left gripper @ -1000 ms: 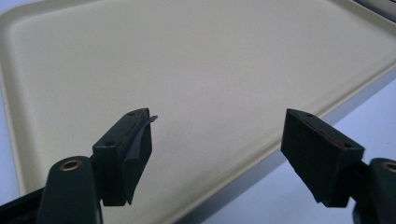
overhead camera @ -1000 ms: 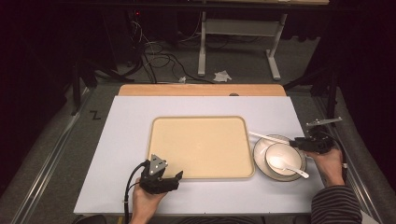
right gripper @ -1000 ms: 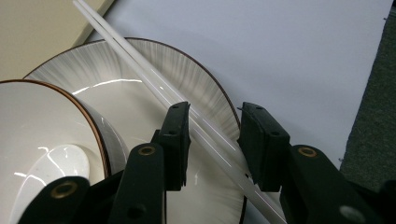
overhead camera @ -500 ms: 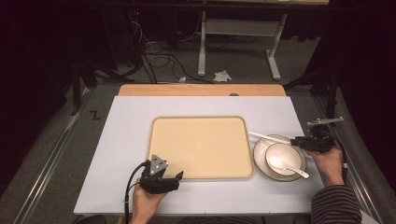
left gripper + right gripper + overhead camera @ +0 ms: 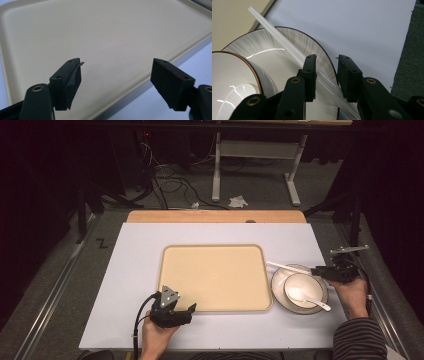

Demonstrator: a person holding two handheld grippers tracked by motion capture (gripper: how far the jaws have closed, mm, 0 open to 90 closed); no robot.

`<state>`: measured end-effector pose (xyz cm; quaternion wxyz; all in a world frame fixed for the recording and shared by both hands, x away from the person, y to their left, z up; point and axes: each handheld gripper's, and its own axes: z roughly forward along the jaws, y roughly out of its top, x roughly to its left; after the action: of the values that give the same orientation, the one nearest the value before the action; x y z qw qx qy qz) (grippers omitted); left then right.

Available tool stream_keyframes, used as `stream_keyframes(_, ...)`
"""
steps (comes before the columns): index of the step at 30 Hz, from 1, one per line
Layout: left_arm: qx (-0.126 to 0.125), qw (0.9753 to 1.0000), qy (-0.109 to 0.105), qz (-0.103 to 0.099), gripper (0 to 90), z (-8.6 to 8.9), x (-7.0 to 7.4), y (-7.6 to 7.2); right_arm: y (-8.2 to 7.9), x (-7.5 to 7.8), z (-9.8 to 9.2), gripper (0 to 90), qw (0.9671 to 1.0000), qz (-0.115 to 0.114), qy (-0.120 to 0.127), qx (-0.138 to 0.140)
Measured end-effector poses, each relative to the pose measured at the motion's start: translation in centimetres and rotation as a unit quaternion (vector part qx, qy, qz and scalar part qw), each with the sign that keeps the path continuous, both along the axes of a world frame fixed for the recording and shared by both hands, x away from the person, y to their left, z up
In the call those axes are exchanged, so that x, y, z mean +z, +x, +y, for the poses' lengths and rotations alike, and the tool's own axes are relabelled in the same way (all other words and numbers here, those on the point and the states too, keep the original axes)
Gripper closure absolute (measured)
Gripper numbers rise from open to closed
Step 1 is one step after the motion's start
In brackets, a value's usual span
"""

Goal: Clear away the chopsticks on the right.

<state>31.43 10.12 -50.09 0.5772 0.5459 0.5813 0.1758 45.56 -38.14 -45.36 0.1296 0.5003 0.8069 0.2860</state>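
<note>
Left tool [image 5: 189, 309] sits at the near left corner of the tan tray [image 5: 215, 276], jaws spread wide with nothing between them, hanging just over the tray's front rim. The tray lies in the middle of the white counter [image 5: 140, 250]. Just right of it there's a plate [image 5: 320, 282] with a bowl [image 5: 303, 287] and a white spoon [image 5: 306, 297] in it. White chopsticks [image 5: 287, 46] lie across the plate's rim, and the right tool [image 5: 325, 75] has its jaws on either side of them, a small gap remaining, not clamped.
</note>
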Motion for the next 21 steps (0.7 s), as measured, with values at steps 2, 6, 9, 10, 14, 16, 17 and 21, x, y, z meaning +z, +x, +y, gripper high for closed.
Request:
stream_keyframes(2,-0.001,1.0000,0.001,0.000,24.9,0.00,-0.02,0.00,0.03,0.01,0.00,70.4,1.0000,0.002,0.002,0.000)
stream_keyframes(6,-0.001,1.0000,0.002,0.001,24.9,0.01,-0.02,0.00,0.12,-0.03,-0.20,70.3,0.9999,0.005,0.009,0.000)
stream_keyframes(9,0.002,1.0000,-0.003,-0.001,24.9,0.00,0.02,0.02,0.16,-0.11,-0.27,69.4,0.9999,0.004,0.013,-0.003)
stream_keyframes(10,0.001,1.0000,-0.001,0.000,24.9,0.04,0.03,0.01,0.19,-0.10,-0.30,69.5,0.9999,0.004,0.012,-0.002)
stream_keyframes(14,0.002,1.0000,-0.003,-0.001,24.9,-0.02,0.00,0.03,0.25,-0.15,-0.31,69.7,0.9999,0.004,0.014,-0.004)
stream_keyframes(16,0.000,1.0000,0.000,0.000,24.9,-0.03,-0.03,0.00,0.26,-0.15,-0.31,70.5,0.9999,0.003,0.014,-0.005)
stream_keyframes(17,0.000,1.0000,0.000,0.000,25.0,-0.04,-0.04,0.01,0.27,-0.16,-0.31,70.8,0.9999,0.003,0.014,-0.005)
stream_keyframes(21,-0.001,1.0000,0.002,0.001,24.9,-0.02,-0.06,0.01,0.27,-0.18,-0.21,72.6,0.9999,0.005,0.012,0.001)
